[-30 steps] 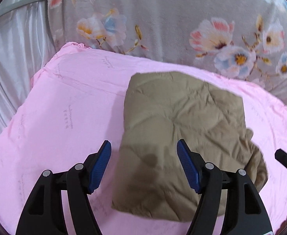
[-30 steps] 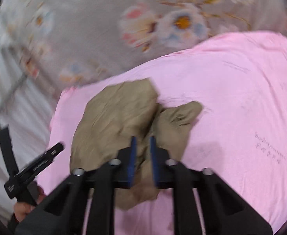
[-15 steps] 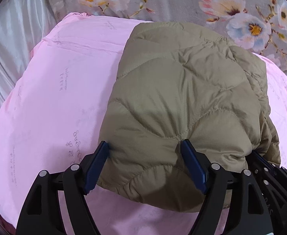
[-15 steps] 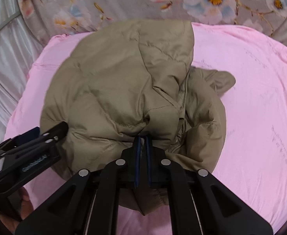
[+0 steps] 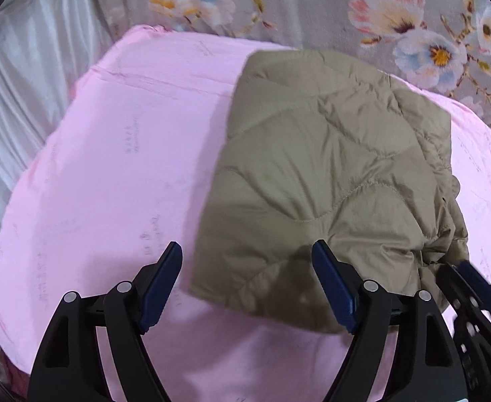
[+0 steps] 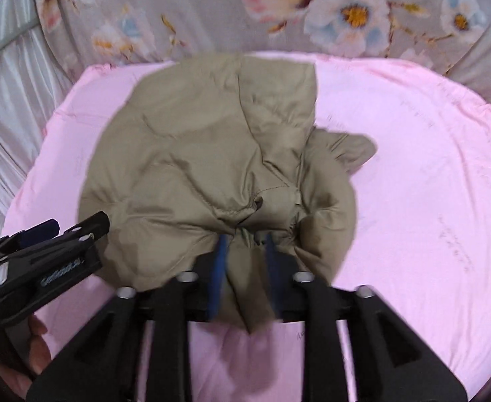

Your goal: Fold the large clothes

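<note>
An olive quilted jacket (image 5: 329, 174) lies folded in a bundle on the pink sheet (image 5: 118, 167); it also shows in the right wrist view (image 6: 212, 160). My left gripper (image 5: 245, 284) is open and empty, its fingers straddling the jacket's near left corner. My right gripper (image 6: 243, 261) has its jaws partly apart with a bunched fold of the jacket's near edge between the blue pads (image 6: 220, 268). The left gripper's body (image 6: 44, 254) shows at the left of the right wrist view. A sleeve end (image 6: 356, 150) sticks out on the right.
The pink sheet (image 6: 429, 184) covers the bed. A grey floral blanket (image 5: 312, 6) lies behind it, also in the right wrist view (image 6: 212, 10). White curtain fabric (image 5: 17, 83) hangs at the left.
The right gripper's jaws have parted from fully shut to partly apart around the jacket fold. The left gripper has drawn back a little and shifted left, staying open.
</note>
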`<state>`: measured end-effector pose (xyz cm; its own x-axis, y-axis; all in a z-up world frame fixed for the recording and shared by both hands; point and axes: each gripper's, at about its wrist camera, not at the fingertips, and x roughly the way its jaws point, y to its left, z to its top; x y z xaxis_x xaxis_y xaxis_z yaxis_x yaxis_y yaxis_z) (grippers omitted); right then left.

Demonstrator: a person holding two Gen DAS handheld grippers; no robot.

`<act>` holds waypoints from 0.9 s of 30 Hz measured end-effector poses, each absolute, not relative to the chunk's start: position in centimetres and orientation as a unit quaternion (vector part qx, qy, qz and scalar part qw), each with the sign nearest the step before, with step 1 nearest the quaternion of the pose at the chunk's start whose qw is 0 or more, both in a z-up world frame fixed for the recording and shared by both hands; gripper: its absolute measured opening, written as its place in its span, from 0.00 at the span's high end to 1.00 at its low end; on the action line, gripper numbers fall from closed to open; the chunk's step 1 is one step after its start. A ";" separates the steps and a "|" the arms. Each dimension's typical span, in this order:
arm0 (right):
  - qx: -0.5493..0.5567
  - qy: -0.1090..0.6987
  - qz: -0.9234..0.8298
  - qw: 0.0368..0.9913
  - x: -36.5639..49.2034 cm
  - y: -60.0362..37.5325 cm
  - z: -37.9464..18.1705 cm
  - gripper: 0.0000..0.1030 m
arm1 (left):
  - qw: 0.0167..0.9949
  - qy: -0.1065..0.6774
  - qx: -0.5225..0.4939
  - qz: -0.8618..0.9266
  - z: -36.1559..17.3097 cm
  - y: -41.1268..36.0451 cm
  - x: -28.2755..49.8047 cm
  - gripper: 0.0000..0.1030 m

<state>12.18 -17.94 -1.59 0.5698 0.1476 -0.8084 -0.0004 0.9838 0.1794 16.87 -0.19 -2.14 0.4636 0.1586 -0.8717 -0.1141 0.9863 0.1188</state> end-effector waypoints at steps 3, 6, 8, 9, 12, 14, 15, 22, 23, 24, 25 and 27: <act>0.064 0.440 0.040 0.895 9.0 -17.6 0.9 0.46 | 0.861 0.499 0.027 0.091 -0.3 0.0 14.8 0.24; 0.053 0.427 0.031 0.902 6.4 -17.1 2.6 0.36 | 0.867 0.487 0.028 0.100 1.1 0.2 12.8 0.24; 0.048 0.428 0.024 0.902 4.7 -16.6 3.3 0.32 | 0.870 0.479 0.037 0.109 2.0 0.2 11.2 0.23; 0.048 0.429 0.023 0.902 4.4 -16.4 3.6 0.31 | 0.872 0.475 0.040 0.111 2.4 0.2 10.3 0.23; 0.042 0.432 0.020 0.901 3.0 -15.9 4.1 0.31 | 0.876 0.466 0.044 0.115 3.4 0.2 8.2 0.23; 0.030 0.431 0.015 0.902 2.1 -15.4 4.4 0.31 | 0.878 0.461 0.053 0.117 3.8 0.0 7.2 0.23; 0.025 0.429 0.014 0.903 1.8 -15.1 4.5 0.30 | 0.879 0.459 0.058 0.118 3.9 0.0 6.8 0.23; 0.020 0.424 -0.007 0.905 0.1 -14.6 5.1 0.27 | 0.877 0.457 0.072 0.128 4.1 0.0 5.1 0.23; 0.020 0.424 -0.008 0.905 0.0 -14.6 5.1 0.26 | 0.877 0.457 0.074 0.128 4.1 0.0 4.9 0.23; 0.020 0.424 -0.009 0.905 -0.1 -14.6 5.1 0.26 | 0.877 0.456 0.075 0.129 4.1 0.1 4.7 0.23; 0.021 0.425 -0.009 0.905 -0.1 -14.6 5.1 0.26 | 0.877 0.456 0.076 0.129 4.1 0.0 4.6 0.23; 0.023 0.427 -0.009 0.904 -0.3 -14.6 5.0 0.26 | 0.877 0.456 0.078 0.131 4.1 0.0 4.4 0.23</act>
